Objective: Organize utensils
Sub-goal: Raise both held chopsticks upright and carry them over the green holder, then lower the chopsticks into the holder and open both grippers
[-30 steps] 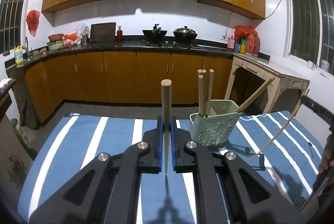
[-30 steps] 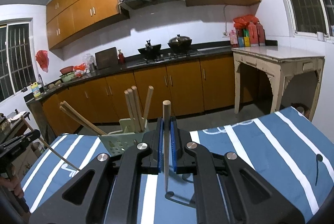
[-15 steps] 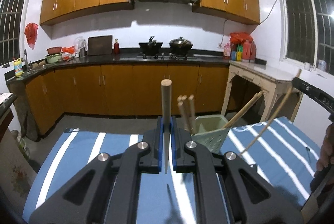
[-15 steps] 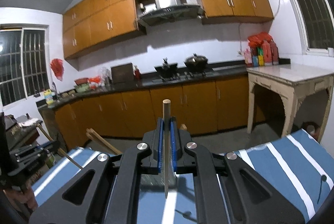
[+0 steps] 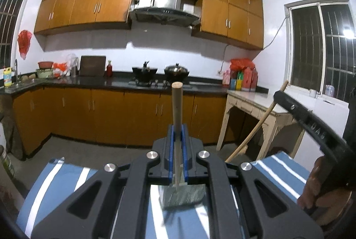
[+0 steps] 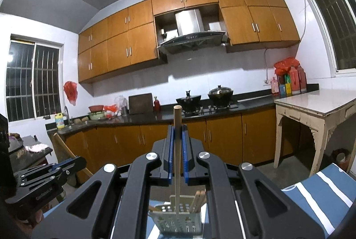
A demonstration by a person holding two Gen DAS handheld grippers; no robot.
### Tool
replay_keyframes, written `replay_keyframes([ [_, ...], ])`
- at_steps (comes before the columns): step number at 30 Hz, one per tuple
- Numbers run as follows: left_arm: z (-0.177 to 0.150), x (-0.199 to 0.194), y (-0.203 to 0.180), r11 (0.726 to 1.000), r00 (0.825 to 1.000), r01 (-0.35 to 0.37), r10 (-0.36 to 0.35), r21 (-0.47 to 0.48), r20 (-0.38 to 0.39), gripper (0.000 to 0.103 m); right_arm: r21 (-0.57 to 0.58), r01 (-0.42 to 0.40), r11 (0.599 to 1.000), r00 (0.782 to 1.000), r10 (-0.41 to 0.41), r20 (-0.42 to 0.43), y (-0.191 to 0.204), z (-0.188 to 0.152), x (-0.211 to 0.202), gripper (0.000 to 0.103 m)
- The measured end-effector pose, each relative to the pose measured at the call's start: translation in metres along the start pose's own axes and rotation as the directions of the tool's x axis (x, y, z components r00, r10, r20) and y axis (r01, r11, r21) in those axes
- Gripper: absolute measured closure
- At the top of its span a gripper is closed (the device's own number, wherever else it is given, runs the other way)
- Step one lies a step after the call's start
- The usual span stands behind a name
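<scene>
Both cameras have tilted up and moved in since a second ago: the green holder [image 6: 178, 214] has slid from mid-frame to directly under my jaws. Left gripper [image 5: 177, 145] jaws pinch one wooden utensil [image 5: 176, 109] upright; right gripper [image 6: 177, 145] jaws pinch another wooden stick [image 6: 177, 127], tip at the holder's rim. Step, as I read it: dropping sticks in. Next: line up over the opening, lower, release.

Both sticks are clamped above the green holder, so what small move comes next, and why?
Probably lower the right hand-held gripper straight down: its wooden stick hangs upright with its tip at the green utensil holder, beside sticks already inside.
</scene>
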State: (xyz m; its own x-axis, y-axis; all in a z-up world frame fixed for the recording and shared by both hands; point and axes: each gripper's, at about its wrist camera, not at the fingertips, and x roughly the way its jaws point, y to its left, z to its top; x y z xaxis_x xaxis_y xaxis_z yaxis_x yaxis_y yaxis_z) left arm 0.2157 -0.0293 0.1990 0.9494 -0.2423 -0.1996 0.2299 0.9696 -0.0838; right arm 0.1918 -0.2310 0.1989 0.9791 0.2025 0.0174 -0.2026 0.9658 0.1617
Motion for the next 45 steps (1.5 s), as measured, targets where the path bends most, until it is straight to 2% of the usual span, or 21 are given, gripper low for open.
replay_keyframes([
  [4, 0.005, 0.018, -0.004, 1.000, 1.000, -0.015, 0.015, -0.006, 0.019, 0.095, 0.004, 0.014, 1.000, 1.000, -0.014, 0.024, -0.003, -0.004, 0.008, 0.095],
  [15, -0.010, 0.071, -0.005, 0.998, 0.998, -0.063, 0.063, -0.015, -0.006, 0.095, -0.011, 0.012, 1.000, 0.999, -0.011, 0.031, -0.004, -0.027, 0.040, 0.095],
  [32, -0.025, 0.106, -0.003, 0.998, 0.995, -0.067, 0.066, -0.005, -0.073, 0.095, -0.001, 0.027, 1.000, 0.998, -0.027, -0.059, -0.005, -0.055, 0.056, 0.095],
  [33, -0.024, 0.105, -0.003, 0.997, 0.995, -0.071, 0.070, -0.005, -0.071, 0.093, 0.002, 0.024, 1.000, 0.998, -0.023, -0.065, -0.006, -0.055, 0.054, 0.094],
  [34, -0.025, 0.102, -0.002, 0.997, 0.995, -0.074, 0.074, -0.004, -0.070, 0.091, 0.004, 0.025, 1.000, 0.997, -0.025, -0.070, -0.006, -0.054, 0.051, 0.088],
  [35, -0.025, 0.100, -0.001, 0.997, 0.995, -0.078, 0.078, -0.005, -0.069, 0.088, 0.010, 0.026, 1.000, 0.997, -0.026, -0.071, -0.007, -0.054, 0.049, 0.077],
  [37, -0.024, 0.094, 0.001, 0.996, 0.994, -0.084, 0.084, -0.008, -0.063, 0.083, 0.024, 0.030, 0.999, 0.997, -0.028, -0.067, -0.009, -0.051, 0.041, 0.065],
  [45, -0.020, 0.053, 0.011, 0.993, 0.993, -0.117, 0.116, -0.019, -0.029, 0.075, 0.043, 0.037, 0.998, 0.998, -0.034, -0.052, -0.014, -0.034, 0.003, 0.065],
])
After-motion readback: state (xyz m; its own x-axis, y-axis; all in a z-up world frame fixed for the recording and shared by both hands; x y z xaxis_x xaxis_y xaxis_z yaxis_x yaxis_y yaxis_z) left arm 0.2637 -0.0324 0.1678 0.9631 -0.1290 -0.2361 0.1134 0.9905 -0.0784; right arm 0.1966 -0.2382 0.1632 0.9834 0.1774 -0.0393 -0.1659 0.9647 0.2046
